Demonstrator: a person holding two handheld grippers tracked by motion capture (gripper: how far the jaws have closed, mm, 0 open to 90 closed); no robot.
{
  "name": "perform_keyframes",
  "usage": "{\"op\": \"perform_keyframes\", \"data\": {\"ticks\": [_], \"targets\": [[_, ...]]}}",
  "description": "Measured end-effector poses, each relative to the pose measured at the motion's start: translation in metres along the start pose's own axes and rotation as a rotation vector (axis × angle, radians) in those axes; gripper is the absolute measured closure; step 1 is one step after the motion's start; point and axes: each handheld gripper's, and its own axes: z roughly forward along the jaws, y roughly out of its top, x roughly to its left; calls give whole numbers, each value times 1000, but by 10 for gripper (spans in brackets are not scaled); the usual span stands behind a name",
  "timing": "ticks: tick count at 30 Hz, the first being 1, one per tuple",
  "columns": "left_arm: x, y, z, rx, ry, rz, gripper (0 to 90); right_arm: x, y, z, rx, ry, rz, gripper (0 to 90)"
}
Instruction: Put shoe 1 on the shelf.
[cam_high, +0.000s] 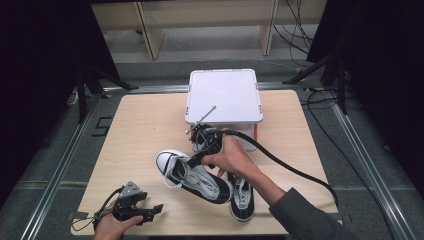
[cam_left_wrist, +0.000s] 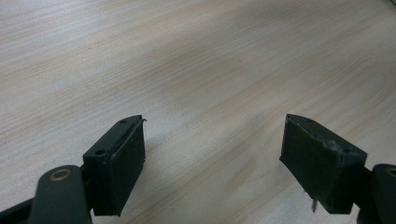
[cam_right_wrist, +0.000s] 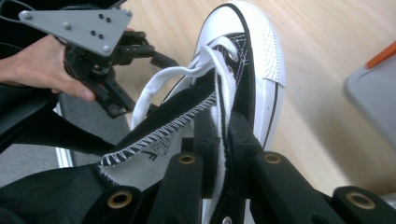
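Right gripper (cam_high: 196, 159) fingers pinching collar of first sneaker (cam_high: 192, 175), toe tilted toward 10 o'clock at desk (cam_high: 140, 125) centre. Second sneaker (cam_high: 242, 199) lies flat at 5 o'clock of it. Left gripper (cam_high: 150, 210) fingers spread, idle. White box (cam_high: 224, 95) at 12 o'clock, shut. Judging: pickup done, placing left.

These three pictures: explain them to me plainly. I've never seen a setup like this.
A person works at a wooden table, holding a two-jaw gripper in each hand. The high view looks down from above; each gripper view comes from a camera riding on that gripper. The right gripper is shut on the side of a black-and-white sneaker, lifting it. A second sneaker lies beside it, and a white lidded box sits at the back. The left gripper rests open near the table's front, holding nothing.
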Motion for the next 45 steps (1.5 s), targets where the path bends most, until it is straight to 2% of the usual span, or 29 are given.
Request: {"op": "perform_keyframes", "data": {"ticks": [4,9,10,11,13,18,22,26,30,31,32,33,36,39,42,43,45], "targets": [[-1,0,2,8,-1,-3,212,-2,8,-7,7,-33,-9,853],[0,-1,4,21,-1,11,212,-14,16,-16,-3,-13,36,853],[0,-1,4,23,4,12,211,-17,17,-18,-7,-17,39,853],[0,-1,4,18,-1,-3,212,-18,19,-21,-9,-20,41,853],[0,-1,4,19,3,1,212,-20,23,-27,-9,-37,48,853],[-1,-1,3,1,4,-4,199,-18,37,-45,-45,-90,36,853],[-2,2,-1,-25,9,-1,197,-20,49,-60,-80,-101,42,854],[-4,3,-2,-26,10,5,197,-21,62,-74,-107,-115,55,855],[-6,2,0,-23,4,16,197,-28,77,-85,-139,-172,57,856],[-6,3,0,-21,4,21,197,-31,80,-87,-143,-181,80,856],[-7,3,-1,-20,7,25,197,-36,84,-89,-152,-196,73,855],[-6,2,-1,-23,8,28,197,-39,88,-91,-159,-204,86,855],[-5,1,0,-16,1,14,197,-52,98,-95,-169,-233,118,856],[-5,1,0,-14,3,24,197,-66,106,-97,-180,-257,169,855],[-6,1,0,-12,4,17,197,-81,112,-95,-200,-277,219,855],[-7,1,0,-16,0,10,197,-87,113,-95,-209,-286,223,855],[-8,1,0,-16,-2,12,197,-96,117,-95,-225,-293,276,855]]}}
